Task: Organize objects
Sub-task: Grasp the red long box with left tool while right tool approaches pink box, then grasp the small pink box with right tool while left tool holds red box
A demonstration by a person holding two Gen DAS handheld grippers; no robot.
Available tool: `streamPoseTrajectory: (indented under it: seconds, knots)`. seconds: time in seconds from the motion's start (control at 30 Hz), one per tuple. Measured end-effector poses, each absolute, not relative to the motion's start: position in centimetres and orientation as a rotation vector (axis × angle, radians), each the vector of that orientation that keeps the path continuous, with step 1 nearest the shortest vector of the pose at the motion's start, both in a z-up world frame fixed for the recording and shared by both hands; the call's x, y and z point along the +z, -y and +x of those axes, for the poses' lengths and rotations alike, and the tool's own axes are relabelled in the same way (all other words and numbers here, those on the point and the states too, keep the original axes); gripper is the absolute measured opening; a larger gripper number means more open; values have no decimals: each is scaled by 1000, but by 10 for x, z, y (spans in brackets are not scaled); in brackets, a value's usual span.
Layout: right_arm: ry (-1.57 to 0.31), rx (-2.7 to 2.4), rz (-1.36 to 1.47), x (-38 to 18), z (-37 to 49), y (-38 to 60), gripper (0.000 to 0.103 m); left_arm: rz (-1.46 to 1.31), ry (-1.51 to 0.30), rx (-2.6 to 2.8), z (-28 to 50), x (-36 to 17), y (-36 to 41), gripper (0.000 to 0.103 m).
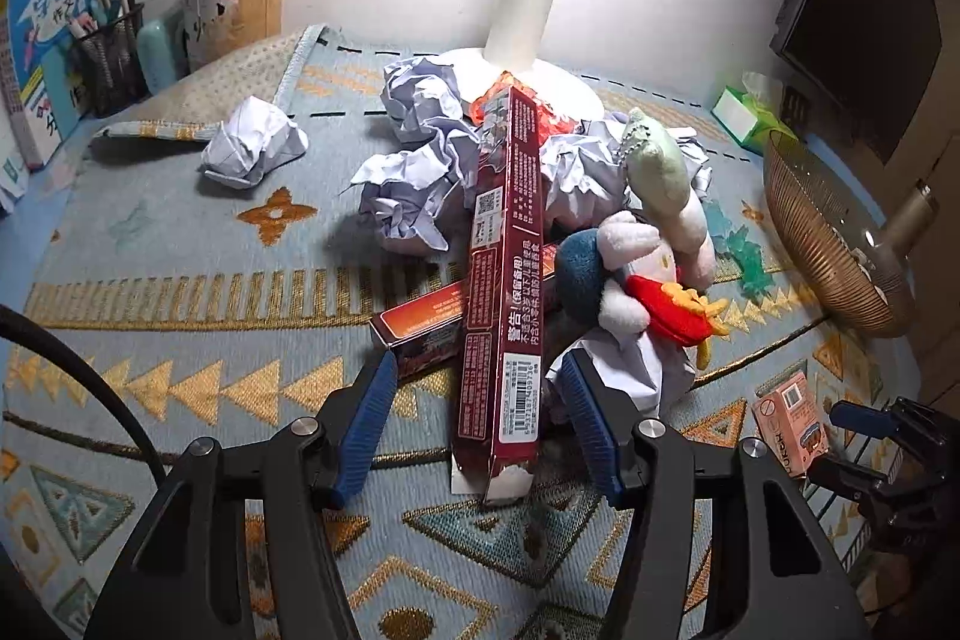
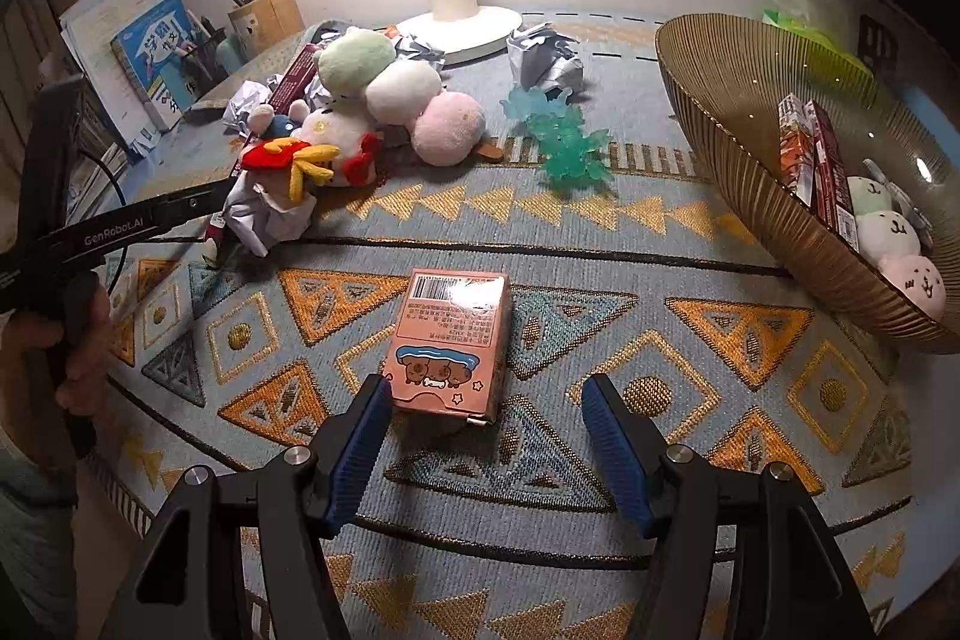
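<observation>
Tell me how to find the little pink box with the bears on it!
Start at the big gold bowl on the patterned cloth. The pink box lies alone nearby, before the right tool. The other boxes are dark red.

Left gripper arm: I read "GenRobot.AI" in white.
Long red box: I read "警告!", beside a barcode.
Pink box: barcode, print unreadable.
</observation>
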State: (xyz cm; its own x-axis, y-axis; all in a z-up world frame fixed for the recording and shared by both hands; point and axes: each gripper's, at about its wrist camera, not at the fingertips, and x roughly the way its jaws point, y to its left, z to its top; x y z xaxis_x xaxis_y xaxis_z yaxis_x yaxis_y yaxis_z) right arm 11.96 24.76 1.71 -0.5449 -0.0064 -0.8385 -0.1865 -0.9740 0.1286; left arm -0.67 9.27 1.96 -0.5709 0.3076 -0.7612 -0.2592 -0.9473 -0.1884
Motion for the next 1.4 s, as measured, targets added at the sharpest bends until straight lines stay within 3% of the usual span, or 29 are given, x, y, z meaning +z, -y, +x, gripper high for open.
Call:
streamPoseTrajectory:
  seconds: [0.13, 0.17, 0.23, 0.57, 0.77, 0.87, 1.0, 1.07, 1.23, 1.4]
  knots:
    - [-318, 2666, -1443, 16, 116, -244, 64, -1251, 67, 2527, -16, 16, -100, 53]
    - [-315, 2666, -1443, 16, 115, -243, 64, -1259, 89, 2526, -20, 15, -99, 49]
    - [-304, 2665, -1444, 16, 115, -240, 64, -1276, 121, 2507, -23, 12, -96, 26]
    - [-297, 2704, -1429, 20, 115, -229, 64, -1203, 135, 2561, 36, 35, -73, 25]
    - [-395, 2679, -1437, 6, 99, -231, 66, -1271, 121, 2566, 87, 28, -50, 24]
    - [-289, 2762, -1449, 7, 95, -212, 66, -1303, 178, 2536, 98, 15, -44, 24]
    - [8, 2790, -1501, 4, 102, -192, 66, -1301, 297, 2519, 88, 12, -38, 25]
    - [-43, 2766, -1523, 3, 106, -202, 66, -1291, 303, 2523, 79, 15, -42, 27]
    - [-388, 2745, -1514, 4, 110, -228, 68, -1333, 171, 2500, 52, 8, -67, 27]
    - [-459, 2705, -1478, 6, 98, -217, 71, -1337, 75, 2520, 40, 4, -83, 32]
